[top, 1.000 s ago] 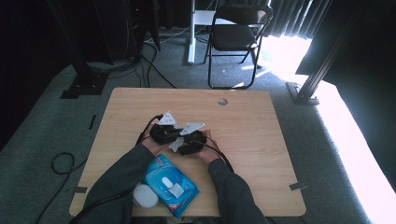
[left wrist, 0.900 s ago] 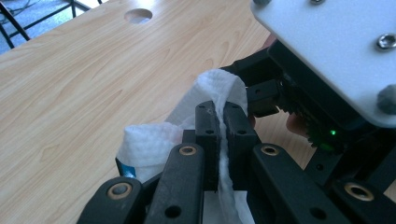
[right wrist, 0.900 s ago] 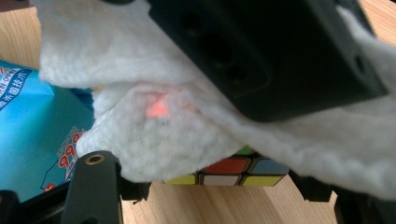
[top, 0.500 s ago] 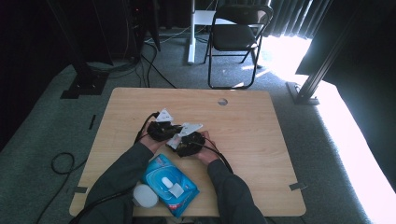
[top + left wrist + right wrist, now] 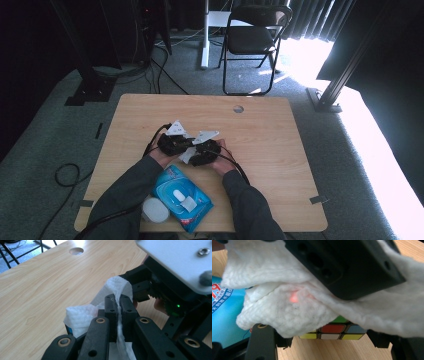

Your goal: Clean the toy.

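Left gripper (image 5: 117,302) fingers pinched on white wipe (image 5: 80,316), right gripper (image 5: 202,155) grip on puzzle cube (image 5: 332,331) unclear

sleeves: you've got dark grey long sleeves on, covering both forearms down to the wrists.
left claw (image 5: 172,142): all black plastic, flat jaw pads, chunky linkage arms with brass-ringed pivot holes and plain bolt holes.
right claw (image 5: 205,152): black too, blocky body with small round holes, plus a tiny green light glowing on it.
top plates: each claw carries a pale grey three-cornered plate, with silver screws on yours at the right.
cables: thin black ones trailing back along your arms.
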